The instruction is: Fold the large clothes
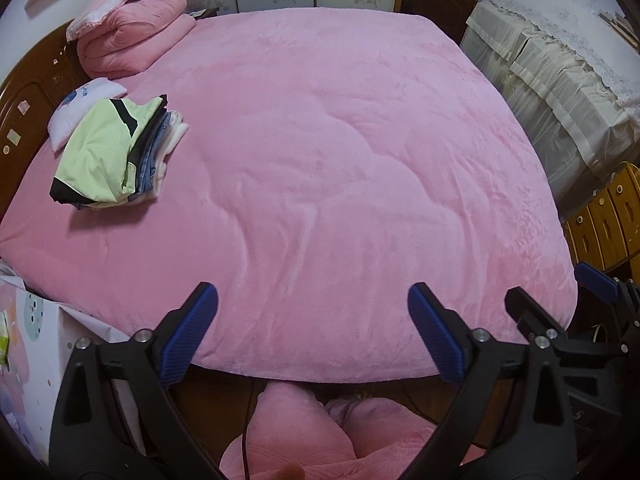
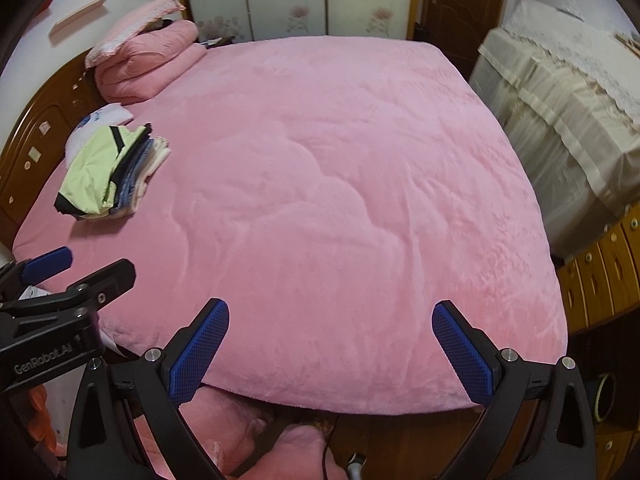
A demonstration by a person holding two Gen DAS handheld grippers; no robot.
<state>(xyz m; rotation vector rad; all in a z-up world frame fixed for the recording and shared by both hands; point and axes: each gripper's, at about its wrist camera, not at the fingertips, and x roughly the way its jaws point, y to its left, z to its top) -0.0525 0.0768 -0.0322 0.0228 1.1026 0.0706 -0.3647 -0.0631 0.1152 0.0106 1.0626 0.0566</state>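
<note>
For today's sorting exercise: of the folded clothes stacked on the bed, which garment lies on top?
The pale green garment with black trim tops the stack. The folded pieces beneath it are blue denim, dark and white, showing only their edges.

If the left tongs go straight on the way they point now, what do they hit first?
Most likely the pink blanket near its front edge; nothing lies between the open left tongs and it, though depth is uncertain.

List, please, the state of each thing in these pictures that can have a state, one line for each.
Left tongs: open, empty.
Right tongs: open, empty.
Clothes stack: folded, piled on the bed.
Pink quilt: folded, by the headboard.
Pink bed cover: spread flat.
</note>
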